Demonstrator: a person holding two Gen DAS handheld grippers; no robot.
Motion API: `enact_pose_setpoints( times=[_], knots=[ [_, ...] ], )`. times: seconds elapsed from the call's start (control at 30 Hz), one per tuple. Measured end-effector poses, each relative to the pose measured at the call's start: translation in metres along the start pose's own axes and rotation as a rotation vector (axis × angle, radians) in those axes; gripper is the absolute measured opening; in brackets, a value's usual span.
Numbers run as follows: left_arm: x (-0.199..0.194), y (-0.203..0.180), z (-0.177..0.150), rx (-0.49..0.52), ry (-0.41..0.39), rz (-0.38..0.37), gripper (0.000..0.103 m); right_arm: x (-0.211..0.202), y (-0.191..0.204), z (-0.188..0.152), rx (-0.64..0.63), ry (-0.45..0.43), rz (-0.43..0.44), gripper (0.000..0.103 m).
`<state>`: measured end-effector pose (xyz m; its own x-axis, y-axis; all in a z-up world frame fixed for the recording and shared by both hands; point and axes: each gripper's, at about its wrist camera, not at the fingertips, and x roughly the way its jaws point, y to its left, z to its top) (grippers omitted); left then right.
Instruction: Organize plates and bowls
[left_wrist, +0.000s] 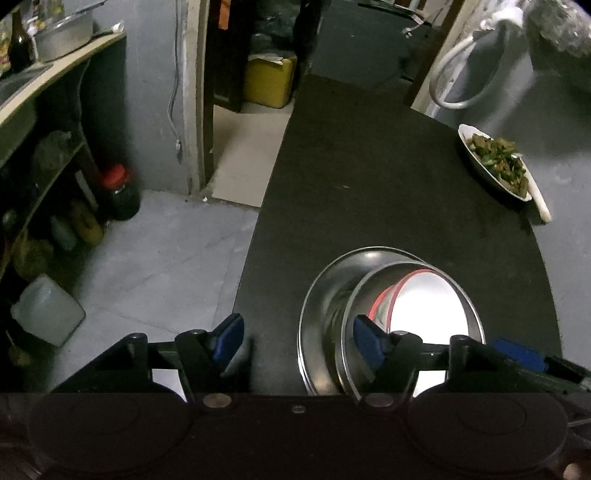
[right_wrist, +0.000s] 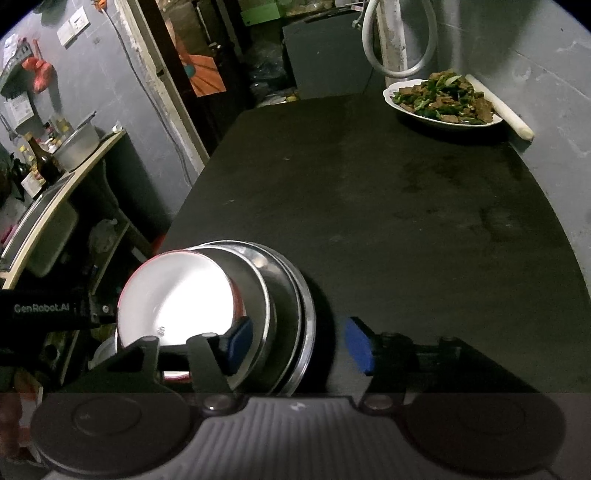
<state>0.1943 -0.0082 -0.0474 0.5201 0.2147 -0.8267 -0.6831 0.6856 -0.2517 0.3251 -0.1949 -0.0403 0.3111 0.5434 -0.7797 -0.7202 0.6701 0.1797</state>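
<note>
Steel nested stack (left_wrist: 332, 314) sits at the near edge of the dark surface (left_wrist: 369, 166): a wide steel bowl outermost, a smaller steel bowl (right_wrist: 266, 295) inside it, and a white red-rimmed bowl (right_wrist: 177, 291) innermost, strongly lit and overexposed. Left gripper (left_wrist: 299, 341): jaws spread wide, nothing between them; the blue pad of one finger (left_wrist: 365, 341) overlaps the stack's near rim in the left wrist view, the other blue pad (left_wrist: 229, 338) is over the bare surface edge beside the stack. Contact with the rim cannot be confirmed from this angle. Right gripper (right_wrist: 299, 345): jaws likewise spread, holding nothing; one blue pad (right_wrist: 238, 341) lies over the inner steel bowl's rim, the other (right_wrist: 358, 343) stands clear over the surface to the side of the stack. A white plate of cooked greens and brown slices (right_wrist: 443, 99) rests at the far corner of the surface against the grey wall, well apart from the stack, with a pale cylindrical stick (right_wrist: 498, 107) just beside it. A side counter (right_wrist: 85, 162) across the floor carries a metal pot (right_wrist: 77, 147) and dark bottles (right_wrist: 42, 158). A red-capped jar (left_wrist: 120, 192) and a translucent jug (left_wrist: 48, 314) stand on the floor.
</note>
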Motion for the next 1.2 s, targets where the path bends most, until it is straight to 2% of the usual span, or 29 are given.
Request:
enact_pose_setpoints(
  times=[0.17,0.3,0.53,0.6,0.67,0.87,1.07,1.2],
  knots=[
    [-0.002,-0.001,0.000,0.017,-0.012,0.016,0.072,-0.001,-0.001,0.000,0.004,-0.009,-0.005,0.065],
    [-0.002,0.000,0.002,0.006,-0.024,0.029,0.084,-0.003,-0.007,0.000,0.034,-0.025,-0.003,0.077],
    [-0.002,0.003,0.002,-0.021,-0.033,0.046,0.090,-0.005,-0.011,-0.001,0.046,-0.041,-0.006,0.086],
    [-0.002,0.003,0.001,-0.023,-0.038,0.060,0.094,-0.006,-0.012,-0.001,0.048,-0.045,0.009,0.095],
    [-0.003,0.002,0.001,-0.026,-0.049,0.069,0.095,-0.007,-0.012,-0.001,0.054,-0.050,0.033,0.099],
    [-0.010,-0.002,0.000,-0.023,-0.114,0.093,0.102,-0.009,-0.010,-0.002,0.040,-0.064,0.040,0.101],
    [-0.020,-0.001,-0.004,-0.032,-0.163,0.086,0.102,-0.015,-0.013,-0.002,0.065,-0.097,0.042,0.103],
    [-0.031,0.001,-0.008,-0.041,-0.226,0.065,0.102,-0.023,-0.014,-0.005,0.088,-0.150,0.051,0.103]
  ],
)
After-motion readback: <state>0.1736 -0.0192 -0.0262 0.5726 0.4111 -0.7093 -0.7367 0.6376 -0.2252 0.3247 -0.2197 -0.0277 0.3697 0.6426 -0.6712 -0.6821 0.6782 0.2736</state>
